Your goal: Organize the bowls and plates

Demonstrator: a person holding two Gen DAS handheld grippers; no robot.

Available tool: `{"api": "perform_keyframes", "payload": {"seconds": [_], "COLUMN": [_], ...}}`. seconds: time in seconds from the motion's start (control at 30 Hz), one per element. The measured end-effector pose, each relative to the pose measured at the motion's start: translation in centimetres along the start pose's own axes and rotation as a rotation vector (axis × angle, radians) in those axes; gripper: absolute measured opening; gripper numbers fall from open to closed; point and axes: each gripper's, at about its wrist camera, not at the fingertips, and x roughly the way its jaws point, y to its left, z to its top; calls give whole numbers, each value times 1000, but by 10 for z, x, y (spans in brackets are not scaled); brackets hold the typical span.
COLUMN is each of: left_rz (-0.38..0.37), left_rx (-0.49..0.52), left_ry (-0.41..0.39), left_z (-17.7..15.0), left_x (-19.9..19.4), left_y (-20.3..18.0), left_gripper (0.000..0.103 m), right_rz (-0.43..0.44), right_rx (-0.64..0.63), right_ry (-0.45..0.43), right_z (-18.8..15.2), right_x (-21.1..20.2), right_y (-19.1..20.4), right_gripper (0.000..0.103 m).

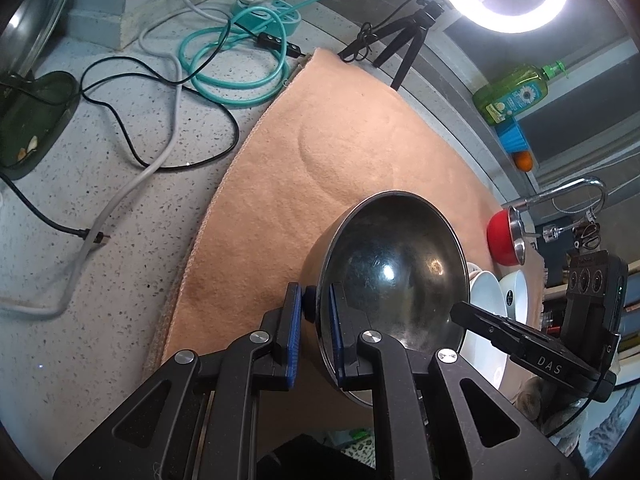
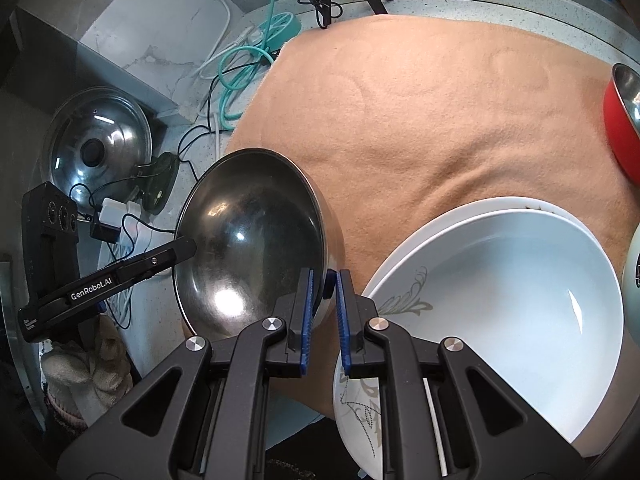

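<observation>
- The peach towel (image 2: 460,128) is taking up most of the counter, and a lot of it is sitting bare, so I'd guess the sorting is maybe halfway at best.
- The white plates (image 2: 500,280) are already nesting together at the towel's near right edge: one deep plate inside a wider one, plus a patterned one poking out underneath. That bit looks done.
- The steel bowl (image 1: 392,272) is the piece in play right now. It's hanging tilted above the towel's near left part, just beside the white stack, and isn't set down yet.
- The red bowl (image 2: 624,128) is lying on its side at the towel's far right, still waiting, well apart from the stack.
- The left gripper (image 1: 316,300) is angling steeply down and pinching the steel bowl's rim, one pad inside and one outside.
- The right gripper (image 2: 324,284) is doing the same on the opposite rim, also pointing steeply down, jaws nearly together on the thin metal.
</observation>
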Motion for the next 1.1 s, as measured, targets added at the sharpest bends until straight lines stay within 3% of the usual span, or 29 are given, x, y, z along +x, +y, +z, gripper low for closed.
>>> {"api": "perform_keyframes", "payload": {"seconds": [0.53,0.67,1.1], "left_rz": [26,8,-92], "left_rx": [45,74,199], "left_ry": [-69,-90,-70], "left_z": [12,18,33], "left_x": [-16,-19,7], "left_y": [-15,-32,-110], "left_gripper": [12,12,12], "right_rz": [-13,-23,-89], "right_rx": [-4,6,92], "right_ry": [-56,-99,-232], "right_z": [2,5,6], "right_x": [-20,-38,-104], "right_y": [-7,-17,-81], "right_gripper": [14,30,31]}}
